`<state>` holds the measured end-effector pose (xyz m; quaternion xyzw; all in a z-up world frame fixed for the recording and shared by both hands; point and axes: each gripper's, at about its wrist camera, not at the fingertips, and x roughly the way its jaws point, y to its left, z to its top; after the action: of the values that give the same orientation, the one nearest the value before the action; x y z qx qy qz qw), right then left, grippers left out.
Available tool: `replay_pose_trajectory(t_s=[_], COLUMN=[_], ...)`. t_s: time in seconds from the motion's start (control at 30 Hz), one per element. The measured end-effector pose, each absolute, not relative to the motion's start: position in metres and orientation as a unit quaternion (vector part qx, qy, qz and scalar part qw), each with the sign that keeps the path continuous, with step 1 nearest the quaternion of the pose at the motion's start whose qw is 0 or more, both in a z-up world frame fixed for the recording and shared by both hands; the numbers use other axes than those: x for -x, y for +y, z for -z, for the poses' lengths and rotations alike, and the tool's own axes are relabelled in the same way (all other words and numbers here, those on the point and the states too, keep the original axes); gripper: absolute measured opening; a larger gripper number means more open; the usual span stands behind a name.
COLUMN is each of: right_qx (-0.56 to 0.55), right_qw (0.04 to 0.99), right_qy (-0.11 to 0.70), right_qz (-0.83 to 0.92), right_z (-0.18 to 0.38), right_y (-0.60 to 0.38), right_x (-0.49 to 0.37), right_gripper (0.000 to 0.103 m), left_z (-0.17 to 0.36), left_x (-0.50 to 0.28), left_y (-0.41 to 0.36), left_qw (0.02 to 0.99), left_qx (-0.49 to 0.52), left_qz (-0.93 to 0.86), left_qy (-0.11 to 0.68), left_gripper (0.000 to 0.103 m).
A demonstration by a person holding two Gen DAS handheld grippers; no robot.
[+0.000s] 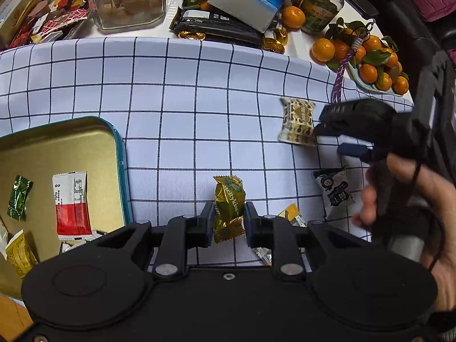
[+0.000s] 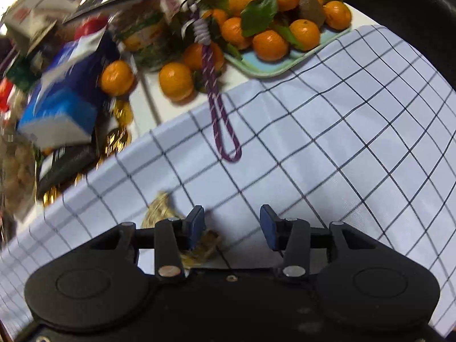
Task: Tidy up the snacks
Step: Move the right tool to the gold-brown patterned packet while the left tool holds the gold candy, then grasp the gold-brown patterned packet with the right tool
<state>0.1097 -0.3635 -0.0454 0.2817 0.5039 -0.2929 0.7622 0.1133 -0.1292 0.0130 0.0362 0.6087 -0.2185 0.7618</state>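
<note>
The checked white-and-navy cloth (image 1: 199, 99) covers the near part of the table; its far edge runs just short of the clutter of jars, packets and oranges, and its broad middle lies bare. The gold-lined metal tin with a teal rim (image 1: 121, 154) sits at the cloth's near left corner, its right wall bordering that bare stretch.

Four wrapped snacks lie on the cloth outside the tin: the gold foil candy (image 1: 229, 208), a leopard-patterned cream packet (image 1: 297, 122) well to the right of the tin, a white-and-dark packet with a cartoon face (image 1: 336, 193) right of the candy, and a yellow-and-silver wrapper (image 1: 293, 216) partly under the left gripper. Inside the tin, at least three show: a green foil candy (image 1: 18, 196), a red-and-white sachet (image 1: 72, 205) and a yellow packet (image 1: 18, 253) at the near edge.

The left gripper (image 1: 229, 216) is clenched on the gold foil candy, pads against its two long sides; the candy's long axis runs away from the camera, one twisted end pointing to the far edge of the cloth.

The right gripper (image 1: 327, 134), held in a person's hand (image 1: 404, 199), stands with its jaws apart and nothing between them. In the right wrist view its left finger (image 2: 196, 225) overlaps the blurred leopard packet (image 2: 159, 211), and whether they touch cannot be told.
</note>
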Motion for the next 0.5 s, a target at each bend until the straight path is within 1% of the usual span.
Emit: replay_pose_trajectory(t_s=[0.13, 0.2, 0.3, 0.5], right_qx=[-0.253, -0.25, -0.263, -0.352], right_qw=[0.765, 0.77, 0.78, 0.783], right_qy=[0.54, 0.54, 0.517, 0.461], right_qz=[0.243, 0.231, 0.235, 0.225], right_z=[0.044, 0.039, 0.026, 0.009], right_y=[-0.351, -0.35, -0.355, -0.367], right_x=[-0.101, -0.097, -0.092, -0.099], right_gripper=[0.045, 0.045, 0.045, 0.045], left_z=[-0.011, -0.009, -0.006, 0.0], left_x=[-0.114, -0.115, -0.115, -0.115], left_y=[-0.131, -0.132, -0.135, -0.138], left_qw=[0.763, 0.761, 0.76, 0.757], left_qx=[-0.04, -0.042, -0.047, -0.055], left_qz=[0.216, 0.216, 0.214, 0.21], left_qy=[0.608, 0.61, 0.612, 0.616], left_gripper=[0.03, 0.03, 0.03, 0.03])
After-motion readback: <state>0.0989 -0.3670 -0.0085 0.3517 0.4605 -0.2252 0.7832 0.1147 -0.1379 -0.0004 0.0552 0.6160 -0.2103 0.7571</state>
